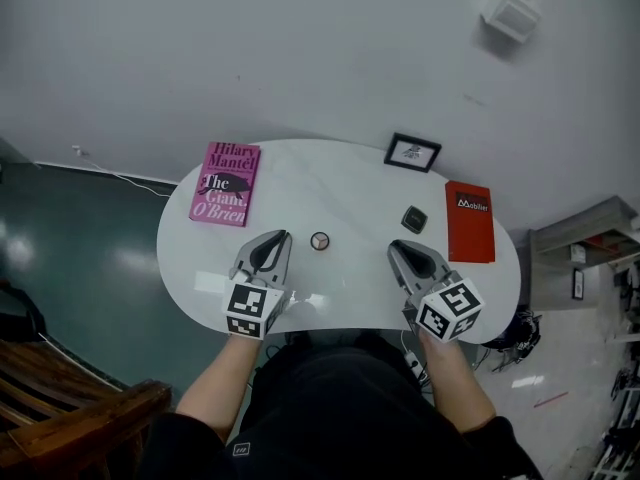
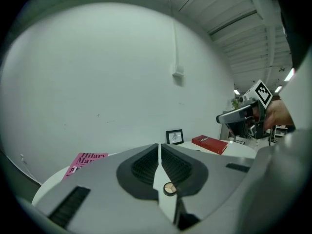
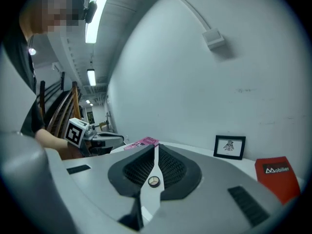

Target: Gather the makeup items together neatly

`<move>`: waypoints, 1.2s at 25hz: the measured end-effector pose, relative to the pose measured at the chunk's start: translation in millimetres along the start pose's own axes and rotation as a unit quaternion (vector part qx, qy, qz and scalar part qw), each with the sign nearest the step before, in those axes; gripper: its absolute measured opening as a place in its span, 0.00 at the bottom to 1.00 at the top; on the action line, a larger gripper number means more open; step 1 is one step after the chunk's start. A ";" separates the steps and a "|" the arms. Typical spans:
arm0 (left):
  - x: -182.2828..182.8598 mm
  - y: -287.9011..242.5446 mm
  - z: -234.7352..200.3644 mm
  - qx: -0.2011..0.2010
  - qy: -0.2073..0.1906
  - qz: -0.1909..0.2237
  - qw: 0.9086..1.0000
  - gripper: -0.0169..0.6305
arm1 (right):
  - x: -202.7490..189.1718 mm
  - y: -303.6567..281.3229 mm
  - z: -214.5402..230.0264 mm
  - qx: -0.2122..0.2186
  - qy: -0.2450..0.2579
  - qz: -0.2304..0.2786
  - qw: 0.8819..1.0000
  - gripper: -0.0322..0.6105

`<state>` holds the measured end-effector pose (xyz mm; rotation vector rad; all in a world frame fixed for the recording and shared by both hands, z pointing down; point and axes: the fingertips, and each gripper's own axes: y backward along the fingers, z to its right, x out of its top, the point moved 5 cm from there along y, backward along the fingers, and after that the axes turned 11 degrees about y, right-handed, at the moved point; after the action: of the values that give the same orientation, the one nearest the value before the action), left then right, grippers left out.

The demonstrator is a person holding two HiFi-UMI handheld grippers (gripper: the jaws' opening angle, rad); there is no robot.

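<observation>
**A:** Grey jaws, how do they stand?
**B:** Left gripper (image 1: 282,235) and right gripper (image 1: 397,246) are both closed, with nothing in either.
**A:** And the makeup?
**B:** The round eyeshadow compact (image 1: 320,241) lies on the white table (image 1: 340,183) between them, touching neither. A small dark square compact (image 1: 414,218) sits beyond the right gripper, near the red book (image 1: 469,221).

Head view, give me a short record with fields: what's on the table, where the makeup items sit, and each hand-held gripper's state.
Table: white, oval
Makeup: round palette near the centre; dark square case apart, to its right
Other items: pink book, red book, framed picture
Left hand-held gripper: shut, empty, left of the palette
Right hand-held gripper: shut, empty
</observation>
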<state>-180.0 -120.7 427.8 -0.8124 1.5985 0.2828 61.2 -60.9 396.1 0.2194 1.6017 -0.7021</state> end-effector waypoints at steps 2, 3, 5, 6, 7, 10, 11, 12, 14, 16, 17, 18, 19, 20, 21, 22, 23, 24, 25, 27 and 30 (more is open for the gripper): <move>4.1 -2.9 16.0 0.008 -0.005 -0.004 1.000 0.06 | -2.2 3.4 9.0 0.011 0.015 0.000 1.000 0.12; 5.3 -5.7 24.5 0.014 -0.004 -0.005 1.000 0.06 | -3.9 5.4 14.3 0.018 0.015 0.002 1.000 0.12; 6.6 -12.9 43.6 0.026 0.004 -0.005 1.000 0.05 | -7.4 12.1 26.2 0.035 0.012 0.006 0.999 0.12; 7.1 -16.9 54.5 0.032 0.008 -0.004 0.999 0.05 | -8.7 17.1 33.0 0.043 0.011 0.009 0.999 0.12; 7.6 -21.3 66.1 0.038 0.011 -0.003 0.999 0.05 | -9.8 22.9 40.8 0.050 0.011 0.012 0.999 0.12; 7.6 -38.6 104.9 0.041 0.011 0.003 0.999 0.06 | -13.9 42.8 69.8 0.065 0.012 0.020 0.998 0.12; 6.3 -46.0 118.0 0.040 0.011 0.004 0.999 0.06 | -16.4 50.6 80.8 0.068 0.012 0.021 0.997 0.12; 4.5 -54.3 130.7 0.039 0.010 0.005 0.999 0.06 | -19.3 58.8 92.3 0.071 0.013 0.022 0.997 0.12; 0.6 -72.2 154.1 0.037 0.013 0.004 0.999 0.06 | -25.7 75.7 114.6 0.075 0.012 0.022 0.997 0.12; -2.0 -89.0 175.4 0.036 0.015 0.003 0.999 0.06 | -33.4 92.3 134.9 0.075 0.011 0.020 0.997 0.12; -2.8 -96.6 185.0 0.036 0.016 0.003 0.999 0.06 | -37.6 100.1 144.3 0.073 0.008 0.018 0.997 0.12; -3.9 -103.7 193.8 0.035 0.017 0.002 0.999 0.06 | -41.8 107.5 153.1 0.068 0.003 0.016 0.998 0.12; -5.8 -110.6 201.6 0.034 0.017 -0.001 0.999 0.08 | -46.0 114.6 160.9 0.063 -0.004 0.015 0.998 0.12; -8.4 -117.7 208.5 0.030 0.016 -0.005 0.999 0.11 | -49.7 120.7 167.6 0.058 -0.012 0.014 0.998 0.12; -11.6 -125.6 214.4 0.024 0.013 -0.010 1.000 0.16 | -52.5 125.4 173.4 0.052 -0.019 0.015 0.998 0.12; -15.2 -134.1 219.4 0.017 0.010 -0.016 1.000 0.20 | -54.5 128.7 178.5 0.047 -0.025 0.014 0.998 0.12; -19.4 -142.6 223.9 0.009 0.006 -0.023 1.000 0.22 | -56.1 131.4 182.4 0.043 -0.031 0.014 0.998 0.12; -24.1 -150.4 228.2 0.003 0.001 -0.030 1.000 0.23 | -57.7 134.3 184.6 0.041 -0.038 0.015 0.998 0.12; -28.9 -158.1 231.6 -0.001 -0.004 -0.036 0.999 0.25 | -59.5 137.3 185.6 0.041 -0.044 0.018 0.998 0.12; -37.8 -174.9 236.0 -0.003 -0.009 -0.044 0.999 0.29 | -63.4 142.5 187.4 0.044 -0.046 0.020 0.998 0.12; -49.7 -198.2 240.8 -0.003 0.002 -0.051 0.999 0.38 | -73.6 150.0 193.6 0.039 -0.053 0.015 0.998 0.12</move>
<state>131.5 -101.2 475.8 -0.8955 1.5561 0.2124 314.0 -30.2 419.4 0.2579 1.4681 -0.7428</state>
